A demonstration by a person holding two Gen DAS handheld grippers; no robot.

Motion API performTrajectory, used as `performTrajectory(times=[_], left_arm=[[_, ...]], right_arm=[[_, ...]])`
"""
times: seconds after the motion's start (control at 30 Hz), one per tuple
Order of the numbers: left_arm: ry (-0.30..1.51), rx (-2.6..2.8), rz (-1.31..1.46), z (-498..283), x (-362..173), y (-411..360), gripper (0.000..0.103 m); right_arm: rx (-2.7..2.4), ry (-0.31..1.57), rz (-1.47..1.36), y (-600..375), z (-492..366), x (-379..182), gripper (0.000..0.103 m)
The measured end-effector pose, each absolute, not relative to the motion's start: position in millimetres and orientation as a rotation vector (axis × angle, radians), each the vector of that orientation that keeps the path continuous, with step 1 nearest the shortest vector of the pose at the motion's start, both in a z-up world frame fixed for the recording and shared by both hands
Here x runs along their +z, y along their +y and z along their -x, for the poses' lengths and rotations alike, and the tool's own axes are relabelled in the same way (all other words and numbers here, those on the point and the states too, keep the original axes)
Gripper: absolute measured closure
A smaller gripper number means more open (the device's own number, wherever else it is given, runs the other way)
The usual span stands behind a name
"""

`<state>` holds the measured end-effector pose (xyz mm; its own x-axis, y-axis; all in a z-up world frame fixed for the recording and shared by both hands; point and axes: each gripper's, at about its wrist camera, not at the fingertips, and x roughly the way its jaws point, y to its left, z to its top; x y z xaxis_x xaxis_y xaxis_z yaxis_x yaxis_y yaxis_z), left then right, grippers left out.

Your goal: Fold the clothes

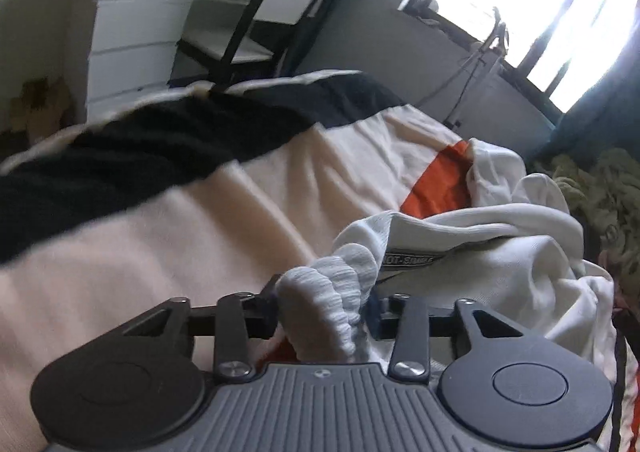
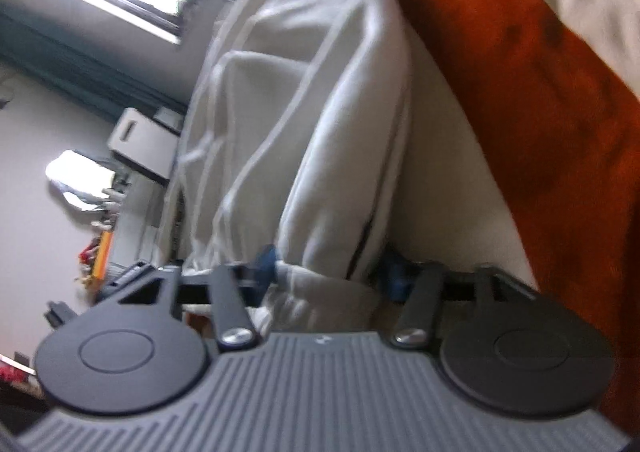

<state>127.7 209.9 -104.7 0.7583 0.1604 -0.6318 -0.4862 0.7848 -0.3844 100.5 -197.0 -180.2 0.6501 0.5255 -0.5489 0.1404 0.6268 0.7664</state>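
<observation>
Both hand-held grippers [image 1: 324, 316] [image 2: 332, 276] pinching white garment [image 1: 500, 264]

- bright window [image 1: 532, 7] glaring with daylight, dark frame
- grey wall [image 1: 400, 23] under it
- white drawer unit [image 1: 132, 47] beside a black-framed chair [image 1: 256, 31]
- bed blanket [image 1: 200, 211] striped cream, black, orange

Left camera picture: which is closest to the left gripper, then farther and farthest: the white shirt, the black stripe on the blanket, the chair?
1. White shirt, bunched between the left gripper fingers.
2. Black stripe, across the blanket, upper left.
3. Chair, beyond the bed by the drawers.
</observation>
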Motion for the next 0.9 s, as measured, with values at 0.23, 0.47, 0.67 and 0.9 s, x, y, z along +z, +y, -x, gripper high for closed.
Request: performTrajectory(times=[0.23,0.47,0.67,0.9], left_arm=[[0.519,0.419,0.452,-150,-33,253,0.077],[0.508,0.542,0.291,-215,29,349,0.078],[0.59,0.679,0.276,-271,24,430,0.078],[0.685,0.634,0.239,-292,-27,440,0.073]], right_arm=[[0.38,0.816,-1.002,-127,-83,-160,0.077],[0.592,0.83,-1.071,4,-123,-137,0.078],[0.764,0.925,-1.041,110,-172,-136,0.078],[0.738,1.09,-0.897,144,-203,-153,0.075]])
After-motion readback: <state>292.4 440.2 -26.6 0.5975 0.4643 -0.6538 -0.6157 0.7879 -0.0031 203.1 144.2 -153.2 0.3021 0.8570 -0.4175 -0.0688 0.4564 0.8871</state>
